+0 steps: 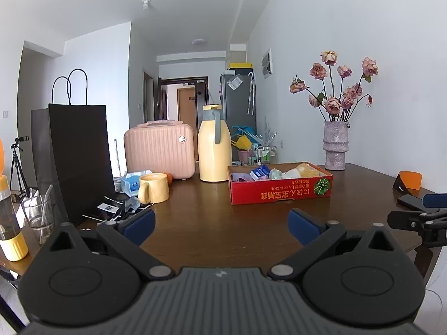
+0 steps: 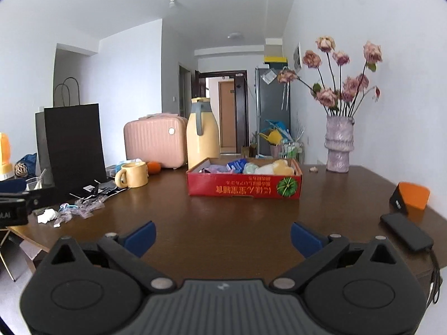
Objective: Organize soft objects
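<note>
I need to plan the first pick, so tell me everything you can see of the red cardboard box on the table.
The red cardboard box is a shallow open tray, printed with yellow script that reads upside down and a green squash picture. It sits flat on the brown table, in front of the yellow jug. Inside lie soft items: lilac, blue, pale green, white and yellow pieces. Neither tool touches it.

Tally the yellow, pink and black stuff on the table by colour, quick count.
Yellow: 2, the jug and the mug
Pink: 2, the small case and the vase
Black: 2, the paper bag and the phone
Total: 6
</note>
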Demonstrator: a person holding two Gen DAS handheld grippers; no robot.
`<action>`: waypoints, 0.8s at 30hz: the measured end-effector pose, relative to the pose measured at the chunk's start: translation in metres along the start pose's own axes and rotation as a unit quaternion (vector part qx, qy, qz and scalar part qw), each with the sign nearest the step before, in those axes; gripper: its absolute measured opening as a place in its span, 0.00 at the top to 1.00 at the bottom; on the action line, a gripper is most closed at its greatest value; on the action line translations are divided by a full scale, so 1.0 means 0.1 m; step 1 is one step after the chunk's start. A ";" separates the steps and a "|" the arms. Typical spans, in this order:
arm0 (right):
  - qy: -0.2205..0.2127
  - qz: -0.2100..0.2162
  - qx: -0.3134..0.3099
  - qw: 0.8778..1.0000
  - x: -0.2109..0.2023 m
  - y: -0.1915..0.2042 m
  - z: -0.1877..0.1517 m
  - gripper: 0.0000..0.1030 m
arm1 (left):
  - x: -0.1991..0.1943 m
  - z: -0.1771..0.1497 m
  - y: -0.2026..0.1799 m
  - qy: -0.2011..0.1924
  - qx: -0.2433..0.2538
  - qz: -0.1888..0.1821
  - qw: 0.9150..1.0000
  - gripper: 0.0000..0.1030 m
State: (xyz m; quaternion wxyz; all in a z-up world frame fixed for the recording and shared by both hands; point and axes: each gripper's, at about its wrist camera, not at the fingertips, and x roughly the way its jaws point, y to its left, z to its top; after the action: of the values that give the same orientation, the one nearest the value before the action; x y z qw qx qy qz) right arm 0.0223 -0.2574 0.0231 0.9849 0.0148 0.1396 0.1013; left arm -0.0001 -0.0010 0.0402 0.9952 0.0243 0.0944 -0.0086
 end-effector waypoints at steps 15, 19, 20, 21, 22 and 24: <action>-0.006 -0.012 0.017 1.000 0.02 -0.09 -0.01 0.00 | 0.04 -0.02 0.03 0.005 -0.003 0.003 1.000 0.00; -0.010 -0.012 0.015 1.000 0.00 -0.08 -0.01 0.00 | 0.03 -0.03 0.02 0.005 -0.003 0.001 1.000 0.00; -0.012 -0.012 0.014 1.000 0.00 -0.07 -0.01 0.00 | 0.03 -0.03 0.02 0.005 -0.003 0.002 1.000 0.00; -0.014 -0.013 0.014 1.000 0.00 -0.07 -0.01 0.00 | 0.04 -0.03 0.02 0.006 -0.003 0.002 1.000 0.00; -0.015 -0.014 0.013 1.000 0.00 -0.07 -0.01 0.00 | 0.04 -0.03 0.03 0.006 -0.003 0.002 1.000 0.00; -0.013 -0.013 0.013 1.000 0.00 -0.07 -0.01 0.00 | 0.04 -0.04 0.03 0.007 -0.003 0.002 1.000 0.00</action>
State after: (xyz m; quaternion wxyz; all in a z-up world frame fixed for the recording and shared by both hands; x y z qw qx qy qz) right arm 0.0236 -0.2641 0.0211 0.9876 0.0276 0.1281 0.0868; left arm 0.0036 0.0019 0.0361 0.9946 0.0219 0.1013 -0.0059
